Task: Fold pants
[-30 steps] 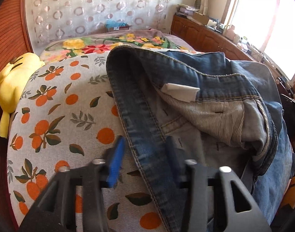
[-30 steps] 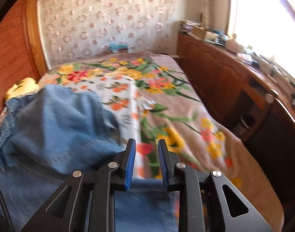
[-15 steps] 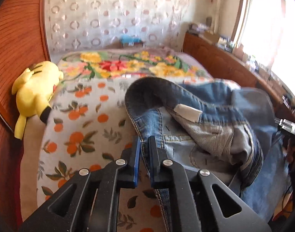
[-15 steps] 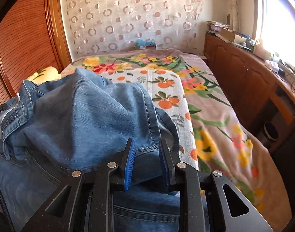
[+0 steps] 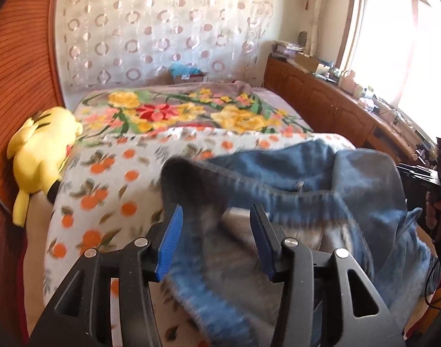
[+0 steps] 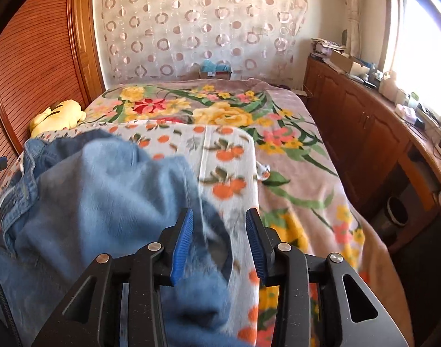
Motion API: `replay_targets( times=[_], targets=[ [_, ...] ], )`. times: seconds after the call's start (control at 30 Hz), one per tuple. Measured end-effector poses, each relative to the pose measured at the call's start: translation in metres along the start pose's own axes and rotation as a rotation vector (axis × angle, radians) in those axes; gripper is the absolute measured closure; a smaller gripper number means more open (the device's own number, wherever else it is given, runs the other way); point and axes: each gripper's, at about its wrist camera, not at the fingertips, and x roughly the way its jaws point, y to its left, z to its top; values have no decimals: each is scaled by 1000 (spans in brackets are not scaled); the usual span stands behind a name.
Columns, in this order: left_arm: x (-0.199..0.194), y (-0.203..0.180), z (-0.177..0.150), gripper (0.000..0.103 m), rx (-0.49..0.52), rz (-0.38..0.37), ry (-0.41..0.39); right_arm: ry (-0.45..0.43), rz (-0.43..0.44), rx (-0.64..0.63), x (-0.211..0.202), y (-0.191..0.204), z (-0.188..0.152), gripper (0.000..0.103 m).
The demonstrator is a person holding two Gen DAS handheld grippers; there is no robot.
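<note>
The blue jeans (image 5: 304, 173) lie bunched on the orange-print cloth (image 5: 105, 179) of the bed, waistband and striped pocket lining turned up. My left gripper (image 5: 217, 240) hovers over the waistband. Its jaws are opening, and blurred denim sits loose between the blue pads (image 5: 171, 243) without being pressed. In the right wrist view the jeans (image 6: 99, 190) spread to the left. My right gripper (image 6: 219, 243) is above their right edge, jaws opening, with a fold of denim slack between its pads (image 6: 183, 243).
A yellow plush toy (image 5: 44, 156) lies at the bed's left side against the ribbed wooden wall (image 5: 21, 81). Beyond the cloth is a floral blanket (image 6: 220, 110). A wooden cabinet (image 6: 365, 133) with clutter on top runs along the right, with a bin (image 6: 396, 211) beside it.
The left gripper, shut on the waistband half a second ago, has opened and risen, and the denim is slipping down. The right gripper's jaws have widened and it has shifted right.
</note>
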Motion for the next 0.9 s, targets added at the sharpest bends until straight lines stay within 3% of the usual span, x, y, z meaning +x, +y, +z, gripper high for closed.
replay_targets(
  times=[0.17,0.33,0.5,0.67,0.7,0.73,0.8,0.9],
  targets=[
    [22,-16,23,53,29,3,-29,48,60,-18,44,6,26,63],
    [42,-16,23,53,50,54,-61,91,147,-28,77,11,39,63],
    [54,-3,15,53,-8,34,-59,165,185,-28,104,1,46,57],
    [62,1,6,53,-14,33,-52,206,159,-53,116,9,44,57],
    [63,2,4,53,-13,34,-53,195,158,-61,114,10,44,67],
    [64,2,3,53,-11,34,-56,178,156,-67,110,11,45,85],
    [63,3,0,53,-14,29,-60,129,128,-67,100,11,49,95],
    [59,8,-1,53,-37,4,-78,-3,60,-26,70,-5,58,99]
  ],
)
